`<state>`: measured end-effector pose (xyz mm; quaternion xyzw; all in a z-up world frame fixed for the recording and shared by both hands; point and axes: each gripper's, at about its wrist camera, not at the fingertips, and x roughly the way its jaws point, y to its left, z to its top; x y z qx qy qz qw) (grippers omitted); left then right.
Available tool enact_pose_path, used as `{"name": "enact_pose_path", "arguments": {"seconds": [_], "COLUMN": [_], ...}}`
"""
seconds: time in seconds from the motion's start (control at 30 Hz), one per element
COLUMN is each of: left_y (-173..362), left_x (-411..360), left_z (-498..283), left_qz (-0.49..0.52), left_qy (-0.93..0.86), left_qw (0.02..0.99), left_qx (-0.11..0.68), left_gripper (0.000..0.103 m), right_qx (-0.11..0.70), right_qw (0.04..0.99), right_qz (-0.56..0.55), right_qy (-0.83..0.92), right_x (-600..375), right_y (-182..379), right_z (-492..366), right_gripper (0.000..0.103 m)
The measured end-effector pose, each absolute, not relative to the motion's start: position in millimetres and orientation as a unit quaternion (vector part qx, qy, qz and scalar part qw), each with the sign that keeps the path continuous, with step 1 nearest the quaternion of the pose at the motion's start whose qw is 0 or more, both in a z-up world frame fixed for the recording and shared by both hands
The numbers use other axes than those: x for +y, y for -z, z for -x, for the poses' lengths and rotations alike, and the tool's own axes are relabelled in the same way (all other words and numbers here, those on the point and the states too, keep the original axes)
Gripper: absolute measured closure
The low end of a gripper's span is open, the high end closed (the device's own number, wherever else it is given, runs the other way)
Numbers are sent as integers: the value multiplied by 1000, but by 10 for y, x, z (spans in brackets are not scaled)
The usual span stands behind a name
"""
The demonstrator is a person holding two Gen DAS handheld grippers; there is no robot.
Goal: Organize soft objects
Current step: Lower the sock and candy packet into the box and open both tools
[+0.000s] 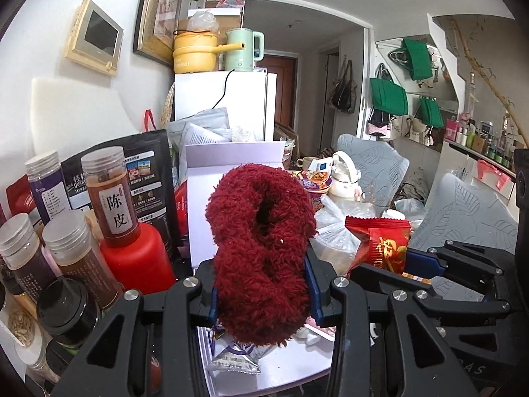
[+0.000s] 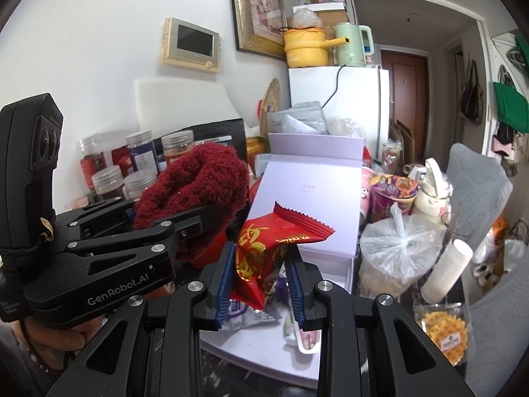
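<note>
I am looking across a crowded table toward a white fridge [image 1: 224,106] and a hallway door, with jars [image 1: 112,198] packed along the left and a tied plastic bag [image 2: 400,248] on the right. Between them sits an open white box [image 2: 314,192], its lid standing upright at the back. My left gripper [image 1: 261,281] is clamped on a fuzzy red sock [image 1: 261,231], held above the box's near edge. My right gripper [image 2: 259,284] pinches a red snack packet [image 2: 264,251], also raised over the box. I judge both items are mid-carry, so next I must lower and let go into the box. Room is tight: the two grippers sit just beside each other, and small packets already lie on the box floor.
</note>
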<state>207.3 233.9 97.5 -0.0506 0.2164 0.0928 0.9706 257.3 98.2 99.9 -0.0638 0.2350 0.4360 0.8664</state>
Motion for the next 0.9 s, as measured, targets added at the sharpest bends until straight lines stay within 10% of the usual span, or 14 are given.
{"name": "enact_pose_path", "arguments": {"seconds": [0.9], "left_y": [-70], "left_x": [2595], "left_z": [-2473], "left_qz": [69], "left_qy": [-94], "left_qw": [942], "left_qx": [314], "left_gripper": [64], "right_qx": [334], "right_qw": [841], "right_qz": [73], "right_qy": [-420], "right_x": [1283], "right_y": [-16], "right_z": [-2961], "right_gripper": [74]}}
